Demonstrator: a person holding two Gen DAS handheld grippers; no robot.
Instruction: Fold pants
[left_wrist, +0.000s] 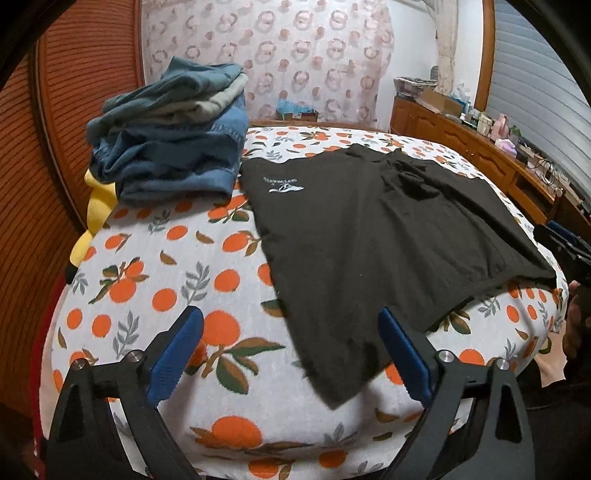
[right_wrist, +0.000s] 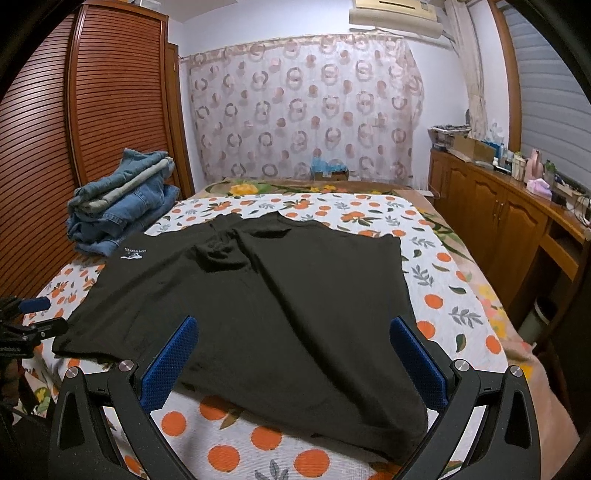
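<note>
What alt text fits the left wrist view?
Black pants lie spread flat on a bed with an orange-print cover, and the open left gripper hovers over their near corner, gripping nothing. A stack of folded jeans sits at the far left beside a wooden wardrobe.

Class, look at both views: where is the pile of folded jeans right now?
The pile of jeans sits on the bed's far left corner in both views, against the wooden wardrobe, just beyond the black pants.

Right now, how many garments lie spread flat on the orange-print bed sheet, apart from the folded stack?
1: the black pants with a white logo, spread across the sheet's middle. The stack of folded blue denim sits at its far left corner and may hide others.
</note>
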